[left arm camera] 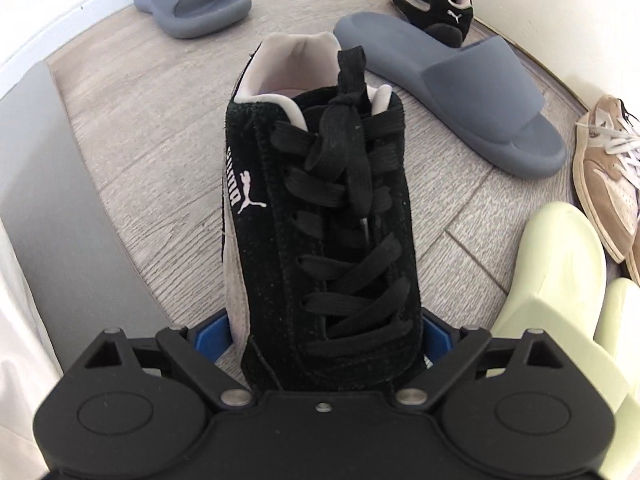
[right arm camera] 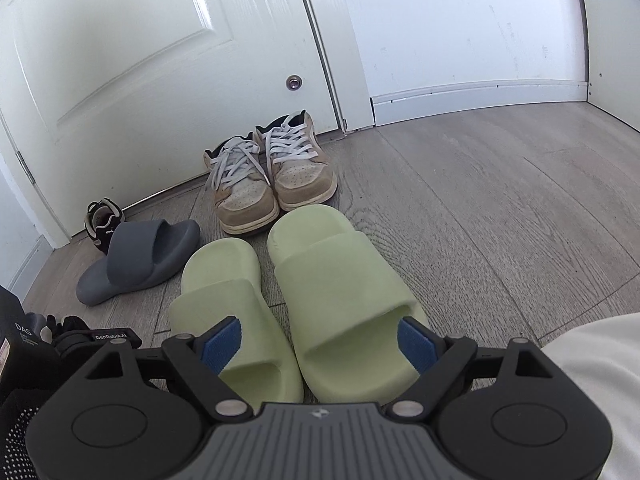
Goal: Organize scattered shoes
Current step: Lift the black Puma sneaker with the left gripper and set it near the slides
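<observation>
1. Left gripper [left arm camera: 326, 344]: points steeply down over the black suede sneaker [left arm camera: 316, 208], whose toe end lies between the two blue pads [left arm camera: 210, 336]. The jaws stand wide. The pads sit at the shoe's sides, but whether they press on it cannot be told from this view.
2. The black suede sneaker rests on the wood-look floor [left arm camera: 132, 136], heel away from the camera, laces tied, white logo on its side.
3. Matching black sneaker [left arm camera: 436, 0]: stands at the wall, just beyond a grey slide [left arm camera: 472, 92] and touching or overlapping its heel end.
4. Second grey slide [left arm camera: 192, 0]: lies apart from the first, on the far side of the held-over sneaker.
5. Right gripper [right arm camera: 320, 344]: jaws wide open, hovering above the right-hand green slide [right arm camera: 340, 292]. Its blue pads show no contact with the slide.
6. Green slides: the right-hand one and its partner [right arm camera: 228, 304] lie side by side, touching, toes toward the camera.
7. Tan sneakers [right arm camera: 272, 176]: a pair, side by side with white laces, set against the white door [right arm camera: 140, 60], just beyond the green slides.
8. White fabric [right arm camera: 592, 360] shows at the edge of the right wrist view.
</observation>
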Tool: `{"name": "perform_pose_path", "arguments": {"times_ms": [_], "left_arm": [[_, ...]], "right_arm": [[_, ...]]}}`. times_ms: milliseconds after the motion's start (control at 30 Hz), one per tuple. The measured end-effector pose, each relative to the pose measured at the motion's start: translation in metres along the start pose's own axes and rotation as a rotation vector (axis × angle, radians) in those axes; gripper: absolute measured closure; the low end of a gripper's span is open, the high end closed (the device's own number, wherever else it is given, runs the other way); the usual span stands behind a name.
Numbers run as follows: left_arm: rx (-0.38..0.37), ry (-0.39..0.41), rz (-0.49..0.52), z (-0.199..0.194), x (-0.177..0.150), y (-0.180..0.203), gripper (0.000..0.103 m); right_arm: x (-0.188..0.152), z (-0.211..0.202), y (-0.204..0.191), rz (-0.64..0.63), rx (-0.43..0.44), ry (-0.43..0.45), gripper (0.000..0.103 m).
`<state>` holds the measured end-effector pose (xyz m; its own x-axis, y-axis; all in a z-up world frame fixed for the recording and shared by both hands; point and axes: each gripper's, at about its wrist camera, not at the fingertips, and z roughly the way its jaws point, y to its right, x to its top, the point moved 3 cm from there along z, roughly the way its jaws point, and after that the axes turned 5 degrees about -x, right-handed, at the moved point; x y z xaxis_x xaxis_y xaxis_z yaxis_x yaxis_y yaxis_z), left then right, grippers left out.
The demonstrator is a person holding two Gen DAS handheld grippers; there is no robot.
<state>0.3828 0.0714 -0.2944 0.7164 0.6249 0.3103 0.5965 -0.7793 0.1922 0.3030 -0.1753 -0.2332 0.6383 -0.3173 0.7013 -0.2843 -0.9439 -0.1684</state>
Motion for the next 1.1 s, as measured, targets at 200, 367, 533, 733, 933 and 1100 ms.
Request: {"name": "perform_pose_path", "arguments": {"times_ms": [200,367,533,733,933,1100], "left_arm": [[0.005,-0.006,0.154,0.004,0.005,0.007,0.002],[0.014,0.043,0.197,0.0,-0.001,0.01,0.002],[0.022,0.046,0.233,-0.002,-0.002,0.012,0.003],[0.034,-0.008,0.261,-0.004,0.005,0.012,0.003],[0.112,0.005,0.395,-0.012,0.004,0.029,0.003],[0.092,0.094,0.414,-0.035,0.007,0.037,0.003]], "right_arm": [[-0.002,0.001,-0.003,-0.015,0.003,0.0,0.017],[-0.002,-0.003,-0.005,-0.026,0.007,0.001,0.017],[-0.002,-0.002,-0.006,-0.026,0.011,0.0,0.016],[-0.002,-0.001,-0.008,-0.033,0.015,0.0,0.016],[-0.003,-0.002,-0.009,-0.044,0.022,-0.002,0.016],[-0.003,-0.002,-0.01,-0.048,0.029,-0.005,0.016]]}}
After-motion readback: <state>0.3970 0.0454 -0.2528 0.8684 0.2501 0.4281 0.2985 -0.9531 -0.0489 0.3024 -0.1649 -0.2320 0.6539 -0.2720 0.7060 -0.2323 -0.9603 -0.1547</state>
